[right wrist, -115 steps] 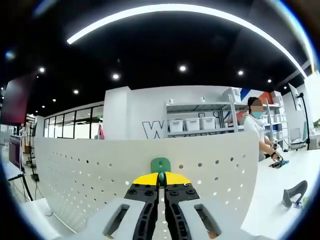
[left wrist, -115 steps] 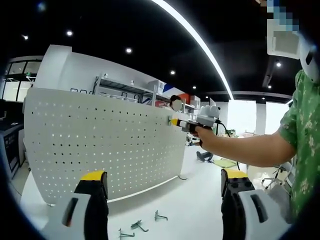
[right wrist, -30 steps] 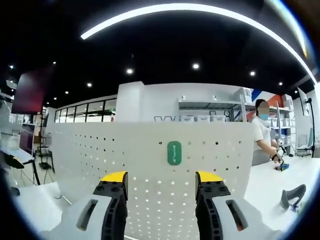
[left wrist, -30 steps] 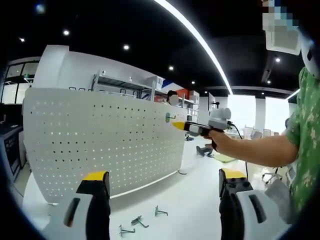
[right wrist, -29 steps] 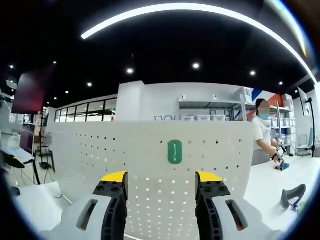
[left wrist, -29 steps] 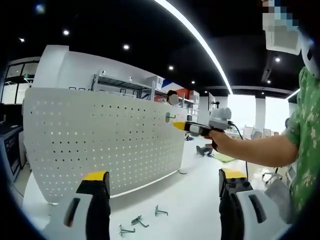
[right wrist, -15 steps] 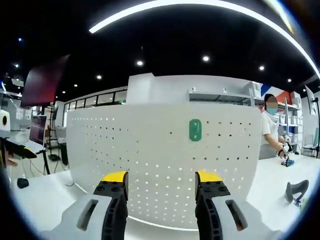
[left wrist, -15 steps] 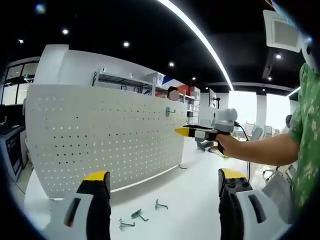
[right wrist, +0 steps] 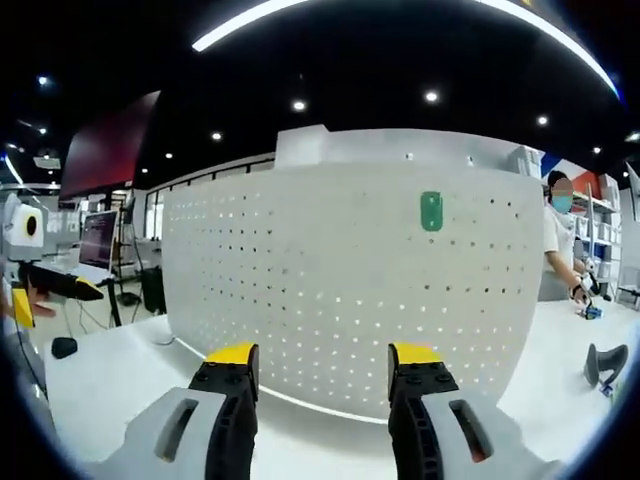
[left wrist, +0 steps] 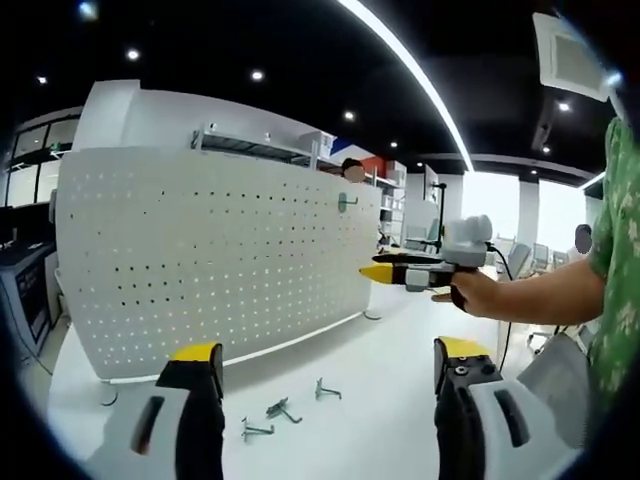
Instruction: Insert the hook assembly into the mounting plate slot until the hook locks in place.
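Now the green hook assembly (right wrist: 431, 211) sits alone on the white perforated mounting plate (right wrist: 340, 290), high up near its upper right in the right gripper view. The right gripper (right wrist: 322, 362), which was clamped on it a few seconds ago, has let go and drawn well back, so the whole panel now fits in that view where a second ago only its upper part did. Its yellow-tipped jaws stand wide apart with nothing between them. That the hook stays put with no support suggests it has seated in its slot; whether it has truly locked cannot be told from this far off.

The hook shows as a small rounded green tab, upright and flat against the plate. In the left gripper view it appears side-on as a short peg (left wrist: 346, 201) jutting from the panel near its top far edge.

There too, the right gripper (left wrist: 385, 272) comes in from the right, held in the person's hand (left wrist: 472, 293), and it has pulled farther from the plate than half a second ago.

The left gripper (left wrist: 318, 355) hangs low over the white table (left wrist: 380, 360), jaws spread wide and empty. Three spare metal hooks (left wrist: 285, 410) lie on the table just beyond its jaws.
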Motion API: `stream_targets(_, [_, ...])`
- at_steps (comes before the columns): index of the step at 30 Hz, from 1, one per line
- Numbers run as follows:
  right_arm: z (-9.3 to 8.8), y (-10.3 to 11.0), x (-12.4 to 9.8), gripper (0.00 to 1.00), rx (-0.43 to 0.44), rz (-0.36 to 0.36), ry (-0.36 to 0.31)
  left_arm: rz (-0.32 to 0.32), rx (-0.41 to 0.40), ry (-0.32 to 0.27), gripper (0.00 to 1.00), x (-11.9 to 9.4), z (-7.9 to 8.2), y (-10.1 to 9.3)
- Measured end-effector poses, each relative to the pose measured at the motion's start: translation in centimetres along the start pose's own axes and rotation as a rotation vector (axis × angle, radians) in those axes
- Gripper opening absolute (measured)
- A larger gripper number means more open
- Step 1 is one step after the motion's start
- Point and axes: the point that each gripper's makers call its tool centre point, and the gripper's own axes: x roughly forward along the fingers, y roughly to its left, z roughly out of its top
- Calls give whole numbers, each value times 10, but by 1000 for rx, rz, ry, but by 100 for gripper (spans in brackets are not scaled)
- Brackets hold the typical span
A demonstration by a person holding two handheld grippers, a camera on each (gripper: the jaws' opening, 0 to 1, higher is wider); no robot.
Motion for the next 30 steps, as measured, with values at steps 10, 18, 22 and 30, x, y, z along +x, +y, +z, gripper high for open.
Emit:
stream_targets(10, [-1,3,-2,52,0,5,-1,44,34,91,62,12,-26,25])
stream_targets(18, [-5,1,-6,52,3,-3,5,42,45,146,52,22,-44,35])
stream_targets(22, [-7,3,-8,51,0,-2,8,40,56,200,49,29,-62,43])
stream_targets(30, [-19,15,-11,51,-4,61,54,45,58,285,48,36,-91,57])
